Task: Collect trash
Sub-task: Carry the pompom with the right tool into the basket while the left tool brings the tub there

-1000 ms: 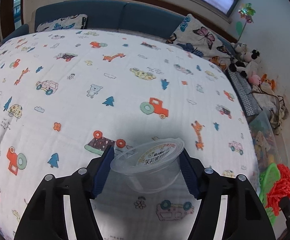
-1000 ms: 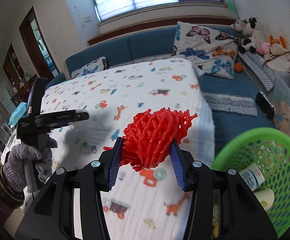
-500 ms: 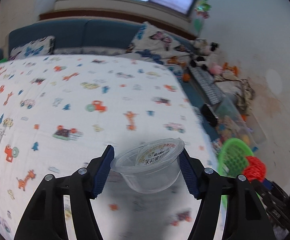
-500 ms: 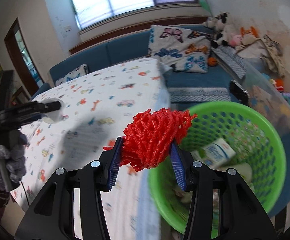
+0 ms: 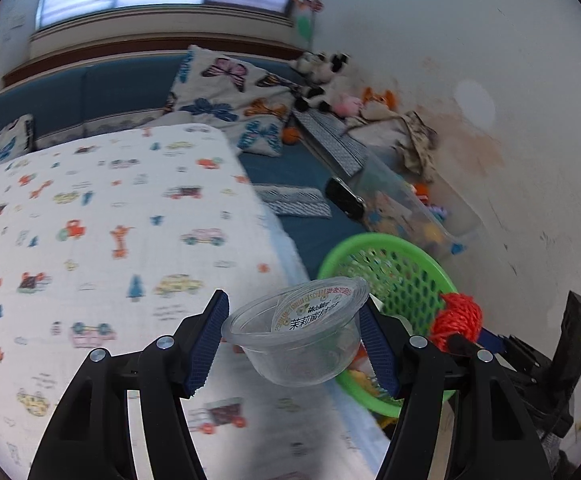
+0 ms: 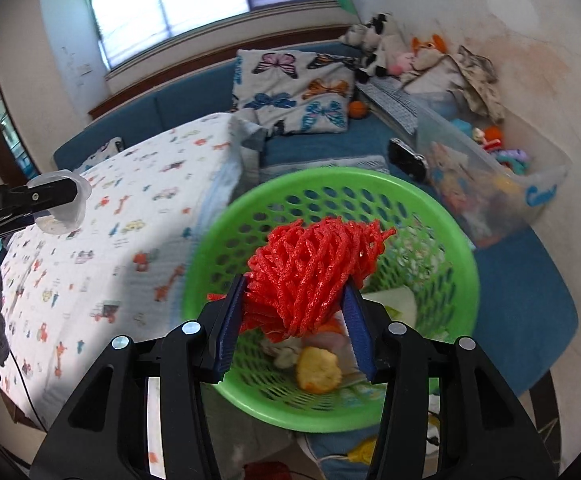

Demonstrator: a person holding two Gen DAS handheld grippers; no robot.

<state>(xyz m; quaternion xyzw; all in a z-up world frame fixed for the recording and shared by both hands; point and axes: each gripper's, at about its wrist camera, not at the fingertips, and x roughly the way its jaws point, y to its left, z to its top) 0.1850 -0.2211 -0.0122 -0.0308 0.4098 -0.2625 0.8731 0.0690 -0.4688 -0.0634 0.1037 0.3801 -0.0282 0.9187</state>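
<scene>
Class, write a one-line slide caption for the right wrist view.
Right gripper holds red foam netting above the green basket of collected trash, beside the patterned bed.

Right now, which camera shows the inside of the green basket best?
The right wrist view: it looks down into the basket, showing trash at the bottom. The left wrist view shows mainly its rim and far wall, partly behind the cup.

green basket [image 5: 386,264] partly hidden behind clear cup [image 5: 296,340], bedsheet [image 5: 90,216] motion-blurred
</scene>
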